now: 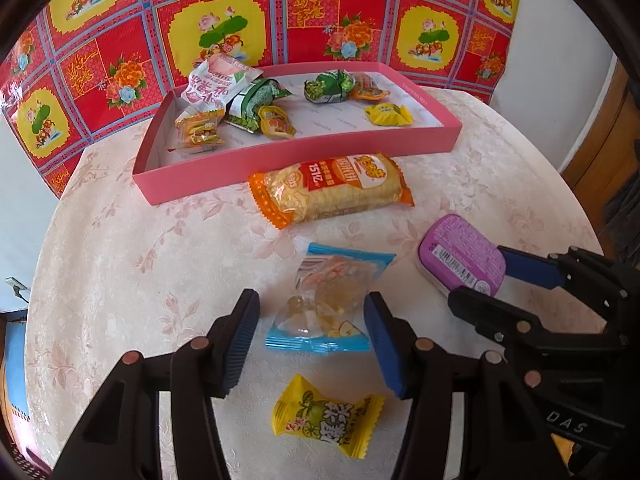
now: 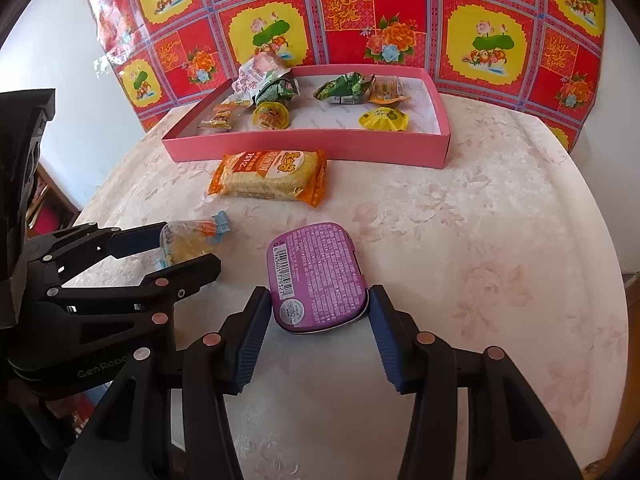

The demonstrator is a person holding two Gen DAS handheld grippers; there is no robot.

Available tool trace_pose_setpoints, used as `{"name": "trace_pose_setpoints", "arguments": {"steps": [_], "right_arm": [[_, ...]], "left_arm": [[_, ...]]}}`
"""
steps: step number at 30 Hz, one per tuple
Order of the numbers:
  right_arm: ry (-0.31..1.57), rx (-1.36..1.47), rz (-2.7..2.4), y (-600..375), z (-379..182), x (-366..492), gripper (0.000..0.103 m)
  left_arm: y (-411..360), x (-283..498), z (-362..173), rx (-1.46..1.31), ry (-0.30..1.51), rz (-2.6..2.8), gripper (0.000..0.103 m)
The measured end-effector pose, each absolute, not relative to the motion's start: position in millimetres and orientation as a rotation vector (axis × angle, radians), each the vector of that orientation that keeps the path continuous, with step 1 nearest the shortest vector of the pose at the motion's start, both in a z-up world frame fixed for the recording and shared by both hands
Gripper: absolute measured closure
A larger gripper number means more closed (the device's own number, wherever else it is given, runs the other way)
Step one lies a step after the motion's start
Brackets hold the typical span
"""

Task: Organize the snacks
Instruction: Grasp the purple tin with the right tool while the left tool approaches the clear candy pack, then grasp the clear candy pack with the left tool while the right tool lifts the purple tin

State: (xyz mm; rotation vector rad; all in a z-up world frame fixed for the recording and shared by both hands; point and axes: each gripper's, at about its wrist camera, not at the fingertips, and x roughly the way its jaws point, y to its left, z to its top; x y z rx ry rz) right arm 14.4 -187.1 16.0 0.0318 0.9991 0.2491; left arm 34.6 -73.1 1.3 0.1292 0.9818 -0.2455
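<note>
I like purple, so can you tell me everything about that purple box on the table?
The purple tin is a flat, rounded-corner box, likely metal with a paler rim. Its face carries tiny white print, a white barcode patch and a round white sticker. It lies flat and closed on the pale flowery tablecloth, in front of the pink tray. The right gripper straddles its near end, blue pads at both sides.
</note>
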Motion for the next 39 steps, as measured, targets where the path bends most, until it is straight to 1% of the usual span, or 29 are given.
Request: {"name": "trace_pose_setpoints", "arguments": {"steps": [2, 4, 5, 6, 7, 10, 13, 17, 23, 26, 28, 39], "right_arm": [[0.995, 0.034, 0.250, -187.4, 15.7, 14.4, 0.052], [0.991, 0.038, 0.252, -188.0, 15.7, 14.3, 0.051], [0.989, 0.041, 0.253, -188.2, 15.7, 14.3, 0.051], [0.985, 0.044, 0.254, -188.3, 15.4, 14.1, 0.048], [0.982, 0.047, 0.258, -187.9, 15.3, 13.8, 0.044], [0.974, 0.027, 0.272, -183.0, 14.9, 12.5, 0.039], [0.969, 0.011, 0.276, -179.7, 14.4, 11.7, 0.035], [0.961, 0.007, 0.273, -179.8, 13.5, 14.5, 0.035], [0.956, -0.001, 0.272, -180.5, 13.0, 17.6, 0.036], [0.954, 0.006, 0.264, -183.3, 13.3, 17.5, 0.043], [0.952, 0.011, 0.257, -186.9, 13.5, 16.9, 0.050], [0.954, 0.022, 0.272, -190.3, 13.5, 15.8, 0.051]], "left_arm": [[-72.6, 34.4, 1.6, 0.126, 0.981, -0.242, 0.047], [-71.4, 34.2, 2.2, 0.123, 0.977, -0.232, 0.052], [-70.4, 34.3, 2.7, 0.118, 0.977, -0.231, 0.058], [-68.5, 34.8, 3.0, 0.109, 0.978, -0.230, 0.059], [-67.2, 34.8, 3.5, 0.100, 0.978, -0.231, 0.060], [-63.8, 34.3, 3.8, 0.086, 0.980, -0.228, 0.061], [-59.5, 34.1, 4.0, 0.065, 0.984, -0.219, 0.061], [-50.5, 34.7, 4.3, 0.022, 0.990, -0.210, 0.061], [-45.5, 34.6, 4.5, -0.005, 0.987, -0.202, 0.061], [-44.5, 34.8, 4.6, -0.011, 0.985, -0.208, 0.061], [-43.7, 34.4, 5.0, -0.015, 0.983, -0.213, 0.061], [-32.8, 34.1, 16.0, -0.048, 0.954, -0.207, 0.061]]}}
